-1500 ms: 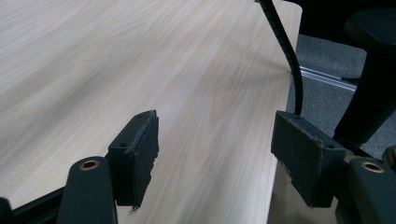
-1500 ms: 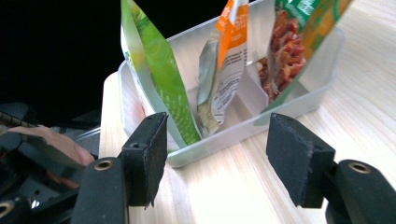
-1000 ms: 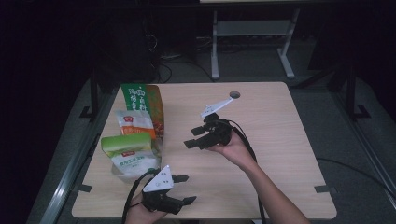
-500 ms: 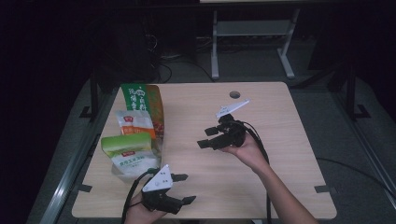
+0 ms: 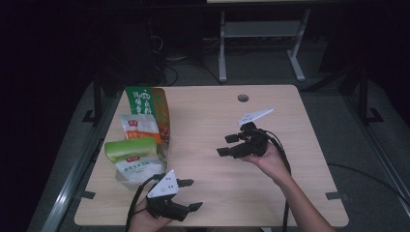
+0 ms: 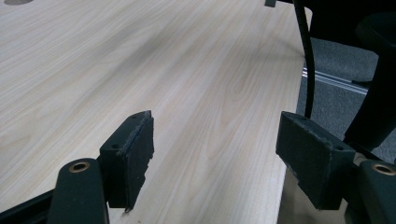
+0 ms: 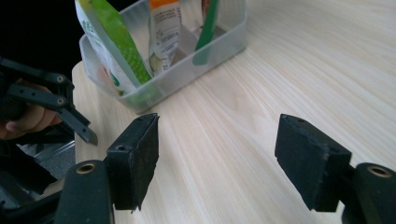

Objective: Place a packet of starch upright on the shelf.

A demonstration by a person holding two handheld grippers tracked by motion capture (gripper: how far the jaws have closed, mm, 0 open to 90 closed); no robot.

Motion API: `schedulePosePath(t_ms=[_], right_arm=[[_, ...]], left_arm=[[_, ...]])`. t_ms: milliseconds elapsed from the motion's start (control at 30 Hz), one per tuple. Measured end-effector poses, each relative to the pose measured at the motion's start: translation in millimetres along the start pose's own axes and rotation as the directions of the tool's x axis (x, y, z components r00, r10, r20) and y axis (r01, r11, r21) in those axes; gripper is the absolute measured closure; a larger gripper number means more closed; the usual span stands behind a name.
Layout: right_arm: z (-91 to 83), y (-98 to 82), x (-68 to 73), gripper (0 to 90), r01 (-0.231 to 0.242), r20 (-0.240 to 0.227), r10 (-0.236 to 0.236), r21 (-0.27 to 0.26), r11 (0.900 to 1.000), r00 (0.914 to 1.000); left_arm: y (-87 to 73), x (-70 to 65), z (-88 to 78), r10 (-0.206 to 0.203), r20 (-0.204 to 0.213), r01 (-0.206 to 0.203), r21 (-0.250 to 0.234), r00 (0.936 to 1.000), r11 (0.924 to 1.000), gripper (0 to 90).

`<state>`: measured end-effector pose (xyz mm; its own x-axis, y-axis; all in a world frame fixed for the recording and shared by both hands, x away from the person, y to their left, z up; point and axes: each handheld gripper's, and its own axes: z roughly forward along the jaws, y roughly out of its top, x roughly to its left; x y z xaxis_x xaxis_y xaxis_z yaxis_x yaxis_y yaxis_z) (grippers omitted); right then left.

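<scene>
The wooden table (image 5: 203, 121) carries a clear plastic bin (image 7: 187, 70) at its left side. The bin holds several upright snack pouches: a tall dark-green pouch (image 5: 145, 104) at the far end, a white pouch with an orange band (image 5: 139, 128) in the middle, and a light-green pouch (image 5: 131, 153) at the near end. In the right gripper view the pouches lean against one another inside the bin walls.

The right gripper (image 5: 231, 145) is held above the table's middle, well apart from the bin, its jaws pointing left toward it. Its jaws have just been opening and stand wide, with only bare tabletop between them.

The left gripper (image 5: 189, 194) sits at the near edge of the table, just beside the bin's near end. Its jaws have likewise just been opening and are spread wide, nothing between them; the left gripper view shows bare wood and the table's edge beyond.
</scene>
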<state>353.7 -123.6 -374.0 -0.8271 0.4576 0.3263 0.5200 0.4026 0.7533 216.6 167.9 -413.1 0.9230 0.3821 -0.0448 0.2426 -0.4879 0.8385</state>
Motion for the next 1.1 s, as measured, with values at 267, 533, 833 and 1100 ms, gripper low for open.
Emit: schedulePosePath(t_ms=[267, 533, 833, 1100], right_arm=[[-16.2, -21.4, -7.0, 29.5, -0.025, 0.032, 0.025, -0.006, 1.000, 0.9992], [-31.7, -43.2, -12.9, 29.1, -0.058, 0.042, 0.059, -0.024, 0.998, 0.9974], [-48.6, -71.1, -19.0, 29.1, -0.100, 0.065, 0.103, -0.044, 0.994, 0.9926], [-58.5, -96.0, -23.4, 28.7, -0.142, 0.077, 0.147, -0.057, 0.988, 0.9862]], left_arm=[[-0.2, -0.1, 0.6, -0.005, -0.003, 0.005, -0.001, 1.0000, 1.0000, 26.1], [-0.5, -0.2, 1.6, -0.012, -0.005, 0.012, 0.000, 0.9999, 0.9999, 26.2], [-0.9, 0.2, 1.4, -0.019, -0.004, 0.019, 0.007, 0.9998, 0.9998, 26.2], [-1.8, 1.0, 0.5, -0.022, -0.009, 0.022, 0.003, 0.9997, 0.9997, 26.2]])
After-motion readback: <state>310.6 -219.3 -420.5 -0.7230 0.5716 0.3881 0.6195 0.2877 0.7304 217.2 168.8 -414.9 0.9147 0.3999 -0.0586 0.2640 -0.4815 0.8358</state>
